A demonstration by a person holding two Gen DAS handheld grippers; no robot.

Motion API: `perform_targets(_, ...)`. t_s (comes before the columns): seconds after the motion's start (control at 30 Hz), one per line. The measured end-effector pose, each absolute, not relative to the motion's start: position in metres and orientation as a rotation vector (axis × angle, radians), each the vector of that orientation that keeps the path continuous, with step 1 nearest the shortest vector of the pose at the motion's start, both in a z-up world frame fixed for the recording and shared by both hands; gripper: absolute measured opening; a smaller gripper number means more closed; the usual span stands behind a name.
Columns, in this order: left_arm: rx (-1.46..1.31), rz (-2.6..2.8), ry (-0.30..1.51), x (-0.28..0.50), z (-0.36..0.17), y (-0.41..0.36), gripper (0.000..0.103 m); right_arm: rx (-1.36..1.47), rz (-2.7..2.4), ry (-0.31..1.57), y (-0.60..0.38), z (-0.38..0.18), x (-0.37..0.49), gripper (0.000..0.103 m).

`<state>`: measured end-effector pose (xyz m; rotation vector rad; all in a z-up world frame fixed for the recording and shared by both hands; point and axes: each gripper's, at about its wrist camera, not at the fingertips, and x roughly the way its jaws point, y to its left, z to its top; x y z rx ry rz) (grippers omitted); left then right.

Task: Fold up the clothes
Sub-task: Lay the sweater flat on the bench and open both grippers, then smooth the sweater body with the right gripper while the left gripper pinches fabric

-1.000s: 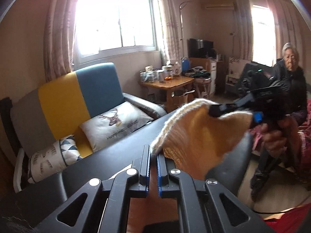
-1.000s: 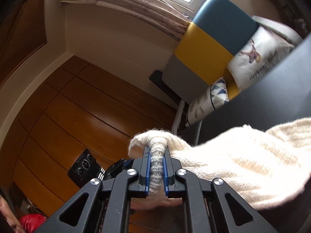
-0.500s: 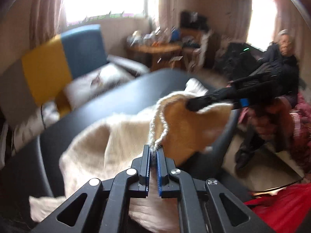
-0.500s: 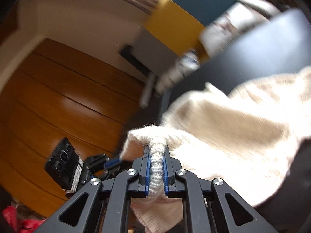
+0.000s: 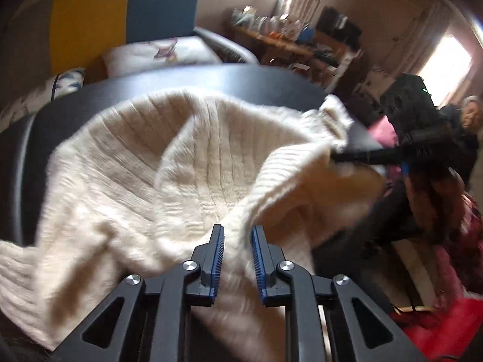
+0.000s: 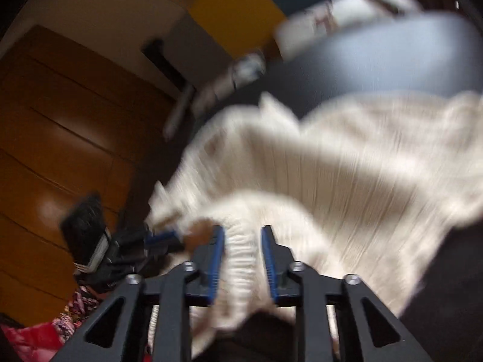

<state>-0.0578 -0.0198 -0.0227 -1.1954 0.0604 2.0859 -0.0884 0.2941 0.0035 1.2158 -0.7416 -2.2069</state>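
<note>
Cushions [image 5: 45,93] with a triangle print are seen at the far left of the left wrist view, propped against a sofa [image 5: 126,9] with yellow and blue back panels. Beside them a white pillow [image 5: 157,54] with a printed figure is leaned on the sofa seat. A dark table [image 5: 241,81] is placed in front of the sofa, and a cream ribbed-knit sweater [image 5: 135,163] is spread in loose folds across it. The left gripper [image 5: 238,259] is held low over the near edge of the sweater, its blue-padded fingers [image 5: 218,259] spread apart, with a ridge of knit lying between them; whether the pads touch the cloth cannot be told. Farther right, the right gripper [image 5: 341,158] is seen reaching a raised fold of the sweater, carried by a hand [image 5: 431,190]. A cluttered wooden side table [image 5: 289,45] is set behind, and a seated person [image 5: 465,132] is visible at the far right.

In the blurred right wrist view, a wooden wardrobe [image 6: 60,138] fills the left side. The right gripper [image 6: 243,259] is shown with its fingers parted, a ribbed hem of the sweater [image 6: 347,175] lying between them, though contact cannot be judged.
</note>
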Motion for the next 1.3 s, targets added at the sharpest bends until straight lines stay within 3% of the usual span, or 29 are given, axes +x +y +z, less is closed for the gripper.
perform_targets(0.03, -1.163, 2.092, 0.052, -0.058, -0.011, -0.031, 0.02, 1.177, -2.27, -0.743, 0.307, 0.016, -0.093, 0.057)
perform_targets(0.07, -1.146, 2.123, 0.051, -0.062, -0.005, -0.04, 0.021, 1.165, -2.349, -0.72, 0.318, 0.024, -0.1, 0.062)
perform_targets(0.17, -1.175, 2.299, 0.091, -0.096, 0.001, -0.059, 0.022, 1.269, -2.528, -0.537, 0.329, 0.022, -0.138, 0.062)
perform_targets(0.33, -1.306, 2.482, 0.274, -0.161, -0.018, -0.062, 0.022, 1.505, -2.519, -0.071, 0.295, -0.018, -0.2, 0.056)
perform_targets(0.6, -1.407, 2.298, 0.056, -0.198, -0.048, -0.06, 0.023, 1.617, -2.344, 0.153, 0.262, -0.055, -0.225, 0.056)
perform_targets(0.8, -1.438, 2.276, 0.251, -0.191, -0.084, -0.046, 0.023, 1.614, -2.382, 0.196, 0.259, -0.068, -0.22, 0.056)
perform_targets(0.87, -1.411, 2.295, 0.31, -0.185, -0.086, -0.041, 0.025, 1.59, -2.389, 0.235, 0.255, -0.067, -0.215, 0.047)
perform_targets(0.93, -1.426, 2.31, 0.343, -0.182, -0.087, -0.036, 0.025, 1.573, -2.389, 0.289, 0.25, -0.065, -0.209, 0.014)
perform_targets(1.17, -1.46, 2.339, 0.366, -0.172, -0.088, -0.029, 0.025, 1.53, -2.534, 0.423, 0.266, -0.054, -0.197, 0.011)
perform_targets(1.3, -1.454, 2.344, 0.384, -0.167, -0.084, -0.026, 0.023, 1.526, -2.613, 0.326, 0.294, -0.045, -0.209, 0.011)
